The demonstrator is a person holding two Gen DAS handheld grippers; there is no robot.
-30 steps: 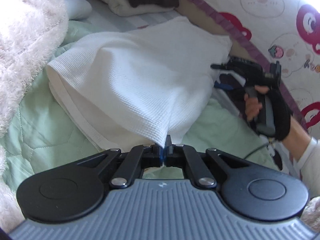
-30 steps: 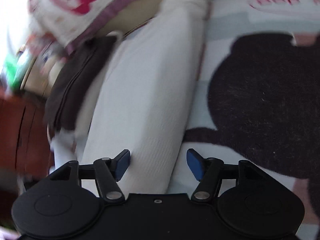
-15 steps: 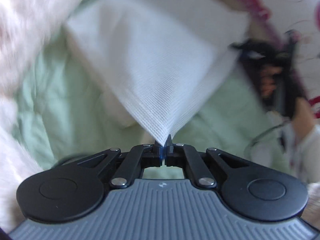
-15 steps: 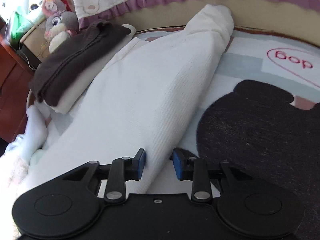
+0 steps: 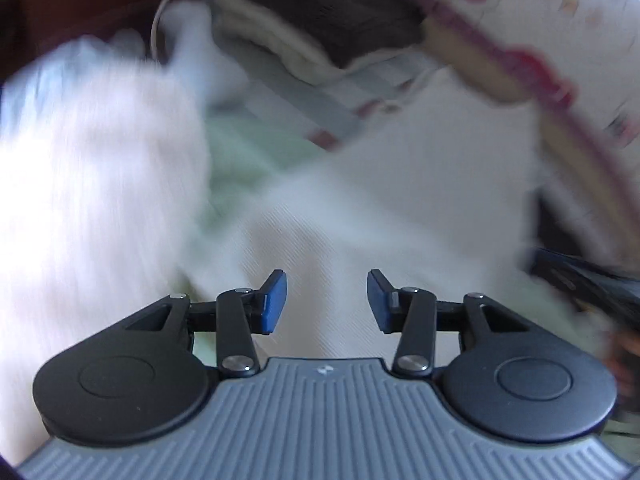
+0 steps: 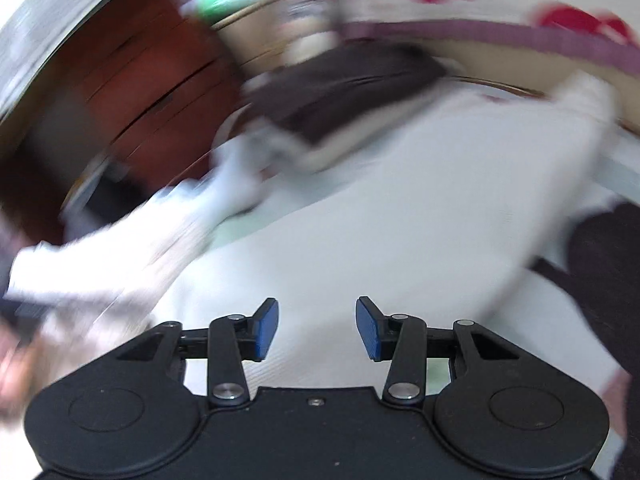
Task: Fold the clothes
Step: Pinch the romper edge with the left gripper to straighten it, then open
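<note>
A white knit garment (image 5: 400, 200) lies folded on the bed, blurred by motion in both views. My left gripper (image 5: 327, 300) hovers over its near edge with its jaws opening, blue pads apart and nothing pressed between them. The right gripper (image 6: 316, 330) stands above the same white garment (image 6: 420, 208), its jaws opening too, with no cloth pinched between the pads. At the right edge of the left wrist view the right gripper (image 5: 584, 284) shows as a dark blur.
A stack of folded clothes, dark brown on cream (image 5: 332, 28), lies at the head of the bed, dark top (image 6: 352, 88). A fluffy white blanket (image 5: 88, 184) fills the left. A reddish wooden cabinet (image 6: 152, 80) stands beside the bed. A dark patch on the bedspread (image 6: 608, 256) lies right.
The left gripper was shut on a corner of the white garment and has let it go, its jaws now apart. The right gripper's pads moved off the garment's edge. Both views swung quickly.
</note>
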